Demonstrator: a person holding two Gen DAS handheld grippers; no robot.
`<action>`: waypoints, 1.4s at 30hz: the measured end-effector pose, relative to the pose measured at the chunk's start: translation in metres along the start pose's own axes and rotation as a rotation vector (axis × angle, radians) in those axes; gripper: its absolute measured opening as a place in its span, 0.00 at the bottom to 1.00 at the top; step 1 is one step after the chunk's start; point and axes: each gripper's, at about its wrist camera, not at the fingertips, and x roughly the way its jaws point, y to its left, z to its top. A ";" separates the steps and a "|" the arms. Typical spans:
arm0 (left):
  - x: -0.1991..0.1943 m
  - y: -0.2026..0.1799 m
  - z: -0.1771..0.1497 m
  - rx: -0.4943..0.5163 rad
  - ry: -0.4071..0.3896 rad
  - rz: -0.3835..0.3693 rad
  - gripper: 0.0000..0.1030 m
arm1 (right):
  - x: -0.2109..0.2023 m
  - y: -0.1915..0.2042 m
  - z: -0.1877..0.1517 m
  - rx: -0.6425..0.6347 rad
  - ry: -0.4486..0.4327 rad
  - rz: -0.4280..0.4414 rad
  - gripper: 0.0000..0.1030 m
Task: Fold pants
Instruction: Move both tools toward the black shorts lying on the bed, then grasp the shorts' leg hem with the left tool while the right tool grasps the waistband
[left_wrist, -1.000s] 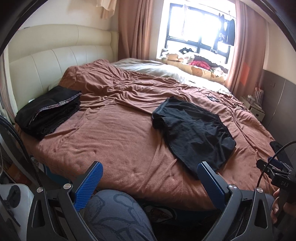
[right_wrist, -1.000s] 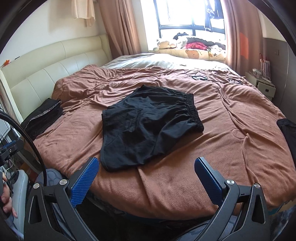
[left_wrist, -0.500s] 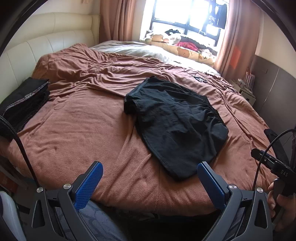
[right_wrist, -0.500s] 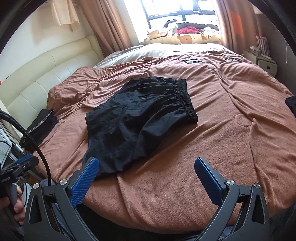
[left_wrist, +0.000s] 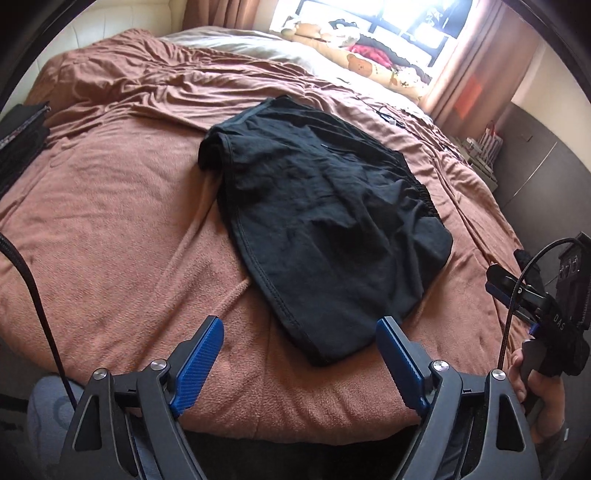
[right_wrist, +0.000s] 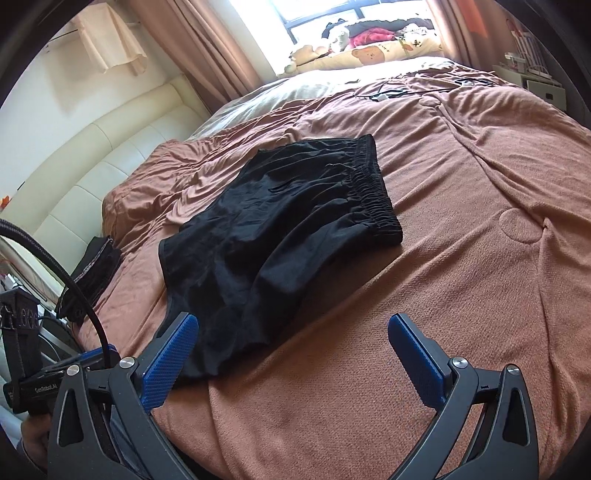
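Note:
Black shorts (left_wrist: 325, 218) lie spread and slightly rumpled on the brown bedspread (left_wrist: 110, 221), elastic waistband to the right, leg hems toward the near edge. They also show in the right wrist view (right_wrist: 280, 240). My left gripper (left_wrist: 299, 339) is open and empty, just short of the near leg hem. My right gripper (right_wrist: 291, 336) is open and empty, its left fingertip (right_wrist: 177, 336) over the near hem corner. The right gripper also shows at the right edge of the left wrist view (left_wrist: 546, 314).
A stack of folded dark clothes (left_wrist: 18, 144) sits at the bed's left edge, also in the right wrist view (right_wrist: 92, 273). A cream headboard (right_wrist: 110, 162) lies left. Pillows and plush toys (right_wrist: 369, 51) line the window. A nightstand (right_wrist: 532, 74) stands right.
Both grippers have moved forward and down toward the bed, so the shorts are now much closer. Both stayed open.

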 end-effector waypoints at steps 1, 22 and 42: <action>0.005 0.000 0.000 -0.007 0.010 -0.004 0.83 | 0.003 -0.003 0.001 0.002 0.001 0.010 0.98; 0.064 0.031 0.017 -0.213 0.120 -0.274 0.63 | 0.032 -0.021 -0.003 0.058 0.034 0.084 0.82; 0.036 0.020 -0.006 -0.228 0.106 -0.305 0.04 | 0.034 -0.043 -0.002 0.196 0.025 0.139 0.73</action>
